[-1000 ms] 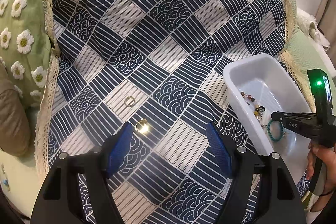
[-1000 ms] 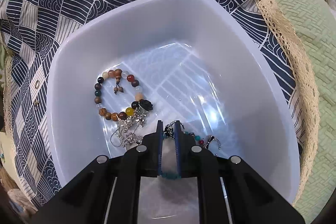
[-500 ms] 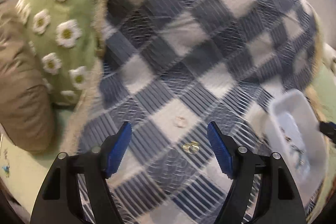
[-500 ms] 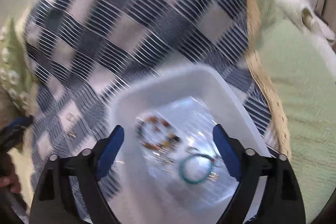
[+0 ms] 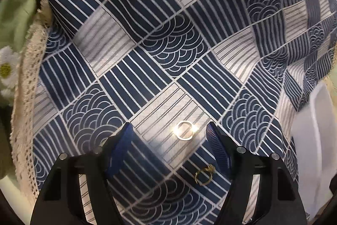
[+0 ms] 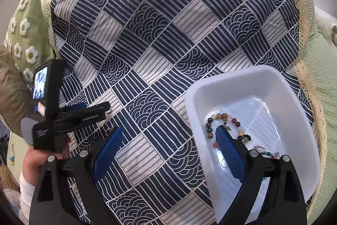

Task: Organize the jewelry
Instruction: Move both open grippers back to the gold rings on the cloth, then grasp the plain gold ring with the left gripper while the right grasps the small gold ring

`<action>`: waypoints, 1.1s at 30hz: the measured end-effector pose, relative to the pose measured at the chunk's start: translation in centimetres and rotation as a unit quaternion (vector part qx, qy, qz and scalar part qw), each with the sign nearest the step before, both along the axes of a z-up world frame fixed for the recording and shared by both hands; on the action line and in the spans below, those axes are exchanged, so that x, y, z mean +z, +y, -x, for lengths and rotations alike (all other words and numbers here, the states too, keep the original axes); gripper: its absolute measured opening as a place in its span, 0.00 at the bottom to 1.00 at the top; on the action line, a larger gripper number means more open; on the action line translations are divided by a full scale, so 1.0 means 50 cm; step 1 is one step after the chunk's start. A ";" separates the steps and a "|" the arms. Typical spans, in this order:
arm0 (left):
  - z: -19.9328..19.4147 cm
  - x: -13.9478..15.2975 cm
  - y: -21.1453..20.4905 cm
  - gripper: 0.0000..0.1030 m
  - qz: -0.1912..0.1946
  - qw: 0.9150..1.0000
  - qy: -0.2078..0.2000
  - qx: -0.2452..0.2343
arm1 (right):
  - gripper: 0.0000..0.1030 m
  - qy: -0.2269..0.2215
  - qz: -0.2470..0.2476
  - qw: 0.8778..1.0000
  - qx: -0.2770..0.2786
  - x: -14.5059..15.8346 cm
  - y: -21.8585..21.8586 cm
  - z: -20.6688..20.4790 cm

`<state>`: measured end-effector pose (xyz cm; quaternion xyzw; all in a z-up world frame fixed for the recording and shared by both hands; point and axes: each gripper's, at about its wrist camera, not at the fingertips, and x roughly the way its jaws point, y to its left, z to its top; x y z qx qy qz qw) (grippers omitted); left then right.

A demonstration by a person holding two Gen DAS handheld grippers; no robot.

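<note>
Since a second ago the left gripper (image 5: pixel 168 136) has dropped close to the cloth and now straddles the plain silver ring (image 5: pixel 185 133), which earlier lay well ahead of it; the right gripper (image 6: pixel 168 144) has lifted out of the white plastic tub (image 6: pixel 299 98), and its jaws have just been opening, with nothing between them. Left jaws stand spread, blue ribbed pads either side of the ring, not touching it. Nearer the camera, beside the right-hand pad, lies a gold ring with a small ornament (image 5: pixel 204 174). Two rings counted on the cloth. Both rest on a navy-and-white patchwork-print cloth (image 5: pixel 168 45), woven, squares of stripes and wave-scallops, slightly rumpled, edged with cream lace trim (image 5: pixel 25 85). Right view, near to far: the spread right jaws hang over the cloth and the tub's near wall; the tub is rectangular, round-cornered, smooth, glossy inside. It holds one round bracelet of brown, red and green beads (image 6: pixel 223 119), a tangle of silvery pieces, and teal beads partly hidden by the finger. At left, a hand (image 6: pixel 35 159) in a pale sleeve grips the left tool. Beyond the cloth: one green cushion with white daisies (image 6: pixel 23 31), and a green textured bedspread (image 6: pixel 324 77).
</note>
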<state>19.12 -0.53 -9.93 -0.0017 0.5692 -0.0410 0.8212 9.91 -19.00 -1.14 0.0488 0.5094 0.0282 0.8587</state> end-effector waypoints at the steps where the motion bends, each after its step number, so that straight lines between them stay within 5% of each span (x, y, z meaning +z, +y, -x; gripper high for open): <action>1: -0.003 -0.005 -0.001 0.65 0.010 1.000 0.004 -0.002 | 0.86 0.001 0.002 1.000 0.000 -0.004 0.003 -0.002; 7: -0.008 -0.032 -0.022 0.61 -0.007 1.000 0.008 -0.016 | 0.86 0.008 0.007 1.000 -0.002 -0.012 0.001 -0.005; 14: -0.005 -0.028 0.000 0.20 -0.008 1.000 -0.001 0.003 | 0.86 0.019 0.011 1.000 -0.006 -0.026 -0.001 -0.007; 21: 0.007 -0.009 0.019 0.20 -0.006 1.000 0.000 0.015 | 0.86 0.010 0.006 1.000 0.003 -0.032 0.013 -0.011; 33: 0.127 0.171 0.161 0.20 0.031 0.992 -0.056 0.112 | 0.86 0.051 -0.032 0.992 0.108 -0.128 0.187 -0.063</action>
